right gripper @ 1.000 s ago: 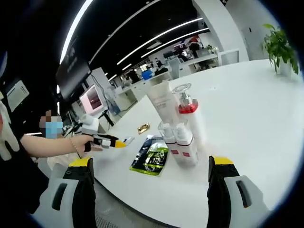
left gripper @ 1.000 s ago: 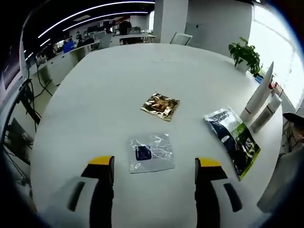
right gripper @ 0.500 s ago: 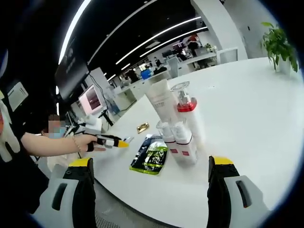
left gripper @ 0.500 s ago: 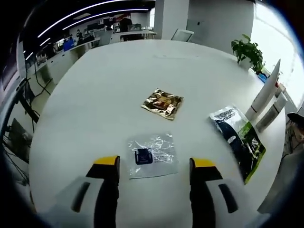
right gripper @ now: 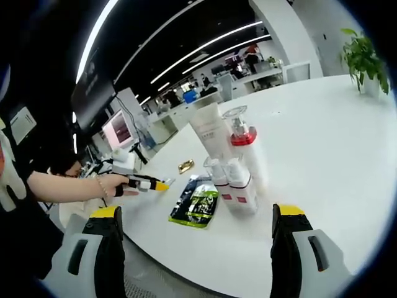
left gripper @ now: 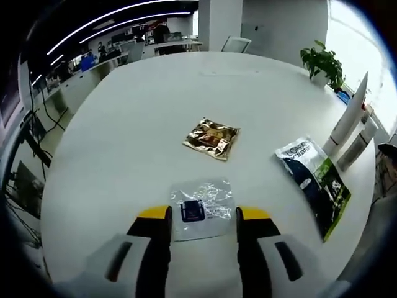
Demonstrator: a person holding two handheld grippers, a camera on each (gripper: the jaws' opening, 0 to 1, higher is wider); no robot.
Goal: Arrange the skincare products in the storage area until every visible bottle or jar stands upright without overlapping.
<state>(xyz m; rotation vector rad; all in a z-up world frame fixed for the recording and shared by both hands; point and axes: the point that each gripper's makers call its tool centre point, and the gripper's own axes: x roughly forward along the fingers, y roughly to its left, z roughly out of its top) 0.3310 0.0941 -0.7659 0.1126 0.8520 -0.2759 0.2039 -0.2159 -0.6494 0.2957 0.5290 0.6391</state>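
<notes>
**Left gripper at the clear sachet, skincare bottles standing at the table edge**

In the left gripper view, the left gripper (left gripper: 201,214) has its yellow-tipped jaws at a narrow gap, one on each side of the near end of a clear plastic sachet (left gripper: 201,208) that lies flat on the white table (left gripper: 136,136). Whether the jaws already touch the sachet I cannot tell. Further on lies a gold foil sachet (left gripper: 211,138), well apart from the clear one. To the right is a dark blue and green sachet (left gripper: 313,183), also flat. Just beyond it, at the table edge, a white tube (left gripper: 347,118) stands upright with a bottle beside it. A potted plant (left gripper: 322,62) stands at the far side.

In the right gripper view, the right gripper (right gripper: 193,214) holds its jaws wide apart, with nothing between them. Ahead stand two small white bottles with red bands (right gripper: 234,186), close together, and behind them a pump bottle with a red collar (right gripper: 245,152) and the white tube (right gripper: 209,133), all upright. The blue and green sachet (right gripper: 195,203) lies just beside them. At the left, a hand (right gripper: 111,185) holds the left gripper (right gripper: 155,184) over the table.
</notes>
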